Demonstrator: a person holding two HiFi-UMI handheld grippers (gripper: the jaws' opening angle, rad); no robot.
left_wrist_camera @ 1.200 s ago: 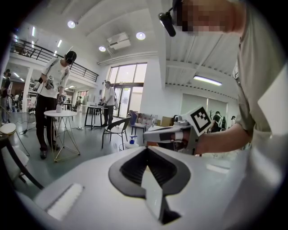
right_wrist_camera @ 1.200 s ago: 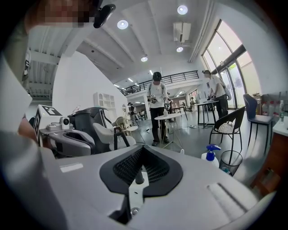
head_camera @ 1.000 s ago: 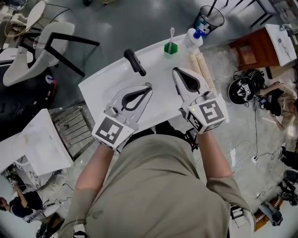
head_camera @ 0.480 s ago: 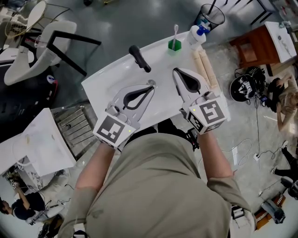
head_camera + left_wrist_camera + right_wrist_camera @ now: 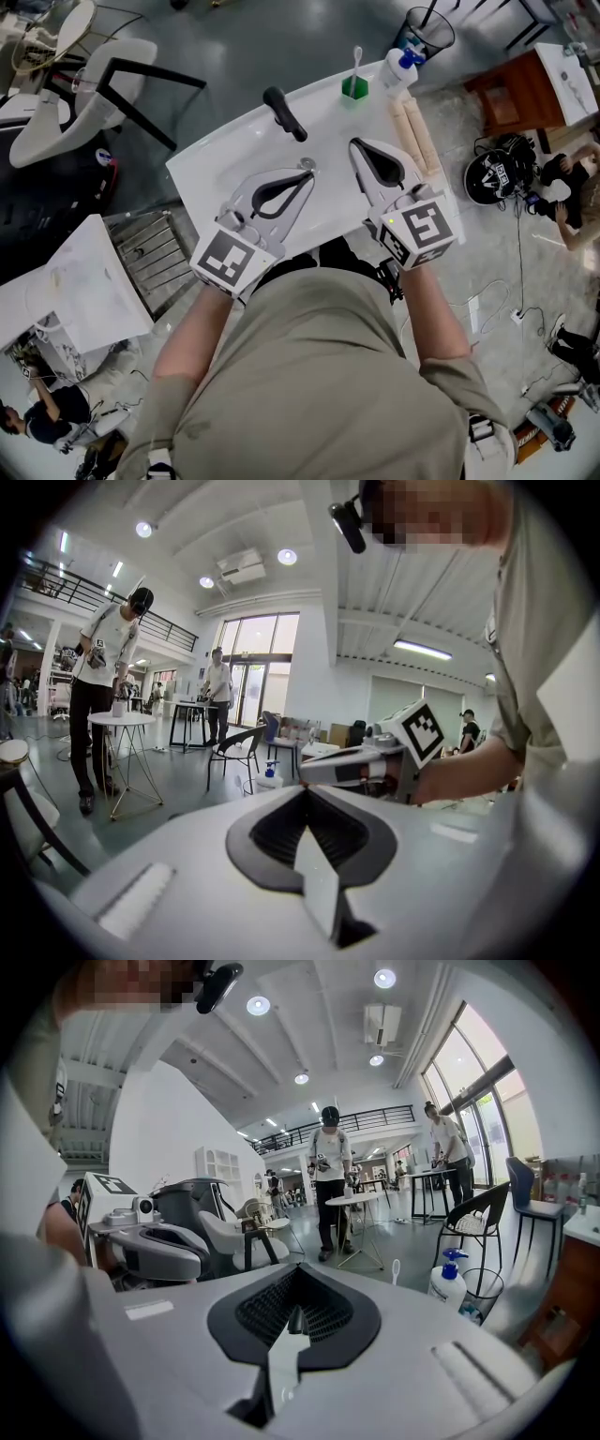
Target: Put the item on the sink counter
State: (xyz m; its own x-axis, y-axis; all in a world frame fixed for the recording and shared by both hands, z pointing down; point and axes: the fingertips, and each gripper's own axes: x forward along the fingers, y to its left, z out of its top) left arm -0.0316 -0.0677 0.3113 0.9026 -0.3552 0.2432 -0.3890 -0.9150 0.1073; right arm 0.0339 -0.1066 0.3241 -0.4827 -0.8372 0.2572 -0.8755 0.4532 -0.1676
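The white sink counter lies below me with a black faucet at its far edge. On its far right stand a green cup with a toothbrush and a white pump bottle; a beige roll lies along the right edge. My left gripper hovers over the basin, shut and holding nothing. My right gripper hangs beside it, also shut and holding nothing. In the right gripper view the bottle and toothbrush show past the shut jaws.
A grey metal rack and a white table stand left of the sink. A wire bin and a wooden cabinet are at the right. A black helmet, cables and people are on the floor around.
Both grippers stay shut over the basin with nothing in them. The left one has edged slightly forward and right; the head view has shifted a little.
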